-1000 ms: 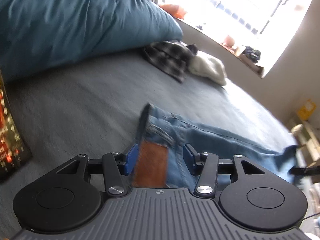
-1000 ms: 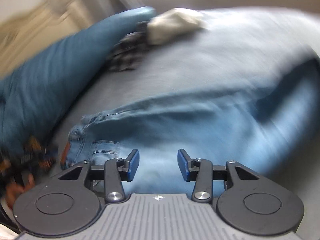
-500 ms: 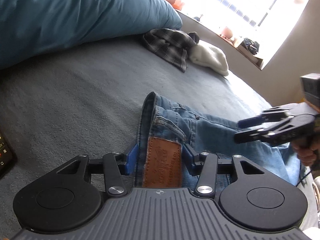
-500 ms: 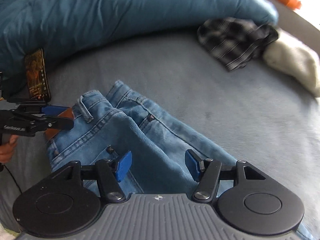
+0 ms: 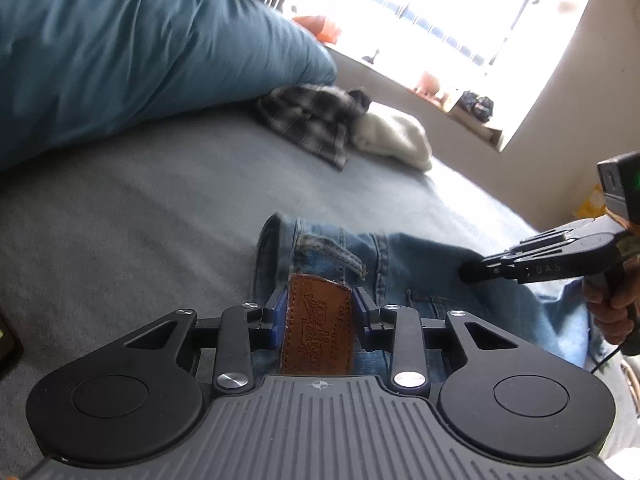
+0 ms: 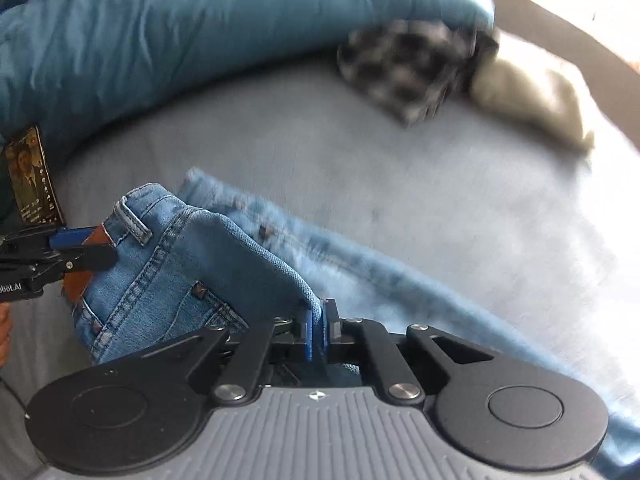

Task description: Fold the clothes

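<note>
Left gripper (image 5: 319, 312) closing around the jeans (image 6: 192, 264) leather patch (image 5: 318, 332) — right gripper (image 6: 318, 330) clamped on denim fold.

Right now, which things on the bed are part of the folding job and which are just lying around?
In the job:
- jeans
- left gripper, jaws closing around the jeans' leather patch
- right gripper, shut on a fold of denim

Lying about:
- plaid shirt
- white garment
- blue duvet
- phone
</note>
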{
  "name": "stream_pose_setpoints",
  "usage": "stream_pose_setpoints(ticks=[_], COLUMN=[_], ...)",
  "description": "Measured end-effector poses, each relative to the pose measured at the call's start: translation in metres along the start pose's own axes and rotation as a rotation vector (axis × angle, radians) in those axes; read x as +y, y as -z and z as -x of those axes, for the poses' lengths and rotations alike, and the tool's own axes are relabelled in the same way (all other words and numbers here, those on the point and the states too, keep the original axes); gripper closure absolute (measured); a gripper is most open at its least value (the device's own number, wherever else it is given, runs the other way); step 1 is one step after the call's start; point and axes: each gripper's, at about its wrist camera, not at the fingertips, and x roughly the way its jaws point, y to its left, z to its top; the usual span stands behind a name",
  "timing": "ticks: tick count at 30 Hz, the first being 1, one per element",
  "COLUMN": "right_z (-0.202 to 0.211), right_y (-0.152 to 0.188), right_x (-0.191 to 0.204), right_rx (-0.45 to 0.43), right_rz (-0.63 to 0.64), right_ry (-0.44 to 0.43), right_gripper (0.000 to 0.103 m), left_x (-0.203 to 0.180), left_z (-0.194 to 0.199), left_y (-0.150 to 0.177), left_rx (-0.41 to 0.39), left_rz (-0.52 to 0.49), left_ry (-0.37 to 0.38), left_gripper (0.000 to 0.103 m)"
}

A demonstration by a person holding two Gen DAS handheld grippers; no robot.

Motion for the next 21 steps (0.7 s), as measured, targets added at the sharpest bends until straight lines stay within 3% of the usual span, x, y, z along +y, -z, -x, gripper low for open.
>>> stream_pose_setpoints(ticks=[7,21], right_z=[0.007,-0.037], right_y=[-0.010,-0.011], right_x=[0.002,-0.003], right_rx=[-0.039,-0.008], right_rz=[0.085,0.083], right_ry=[0.087,0.107], right_gripper=[0.099,0.099], left_x=[0.003,0.016], left_z=[-0.020,-0.045], left_y=[-0.012,-0.007], left_rx=[0.021,0.081], left_rz=[0.025,0.021], left_ry=[-0.005,-0.052], left_gripper=[0.075,0.075])
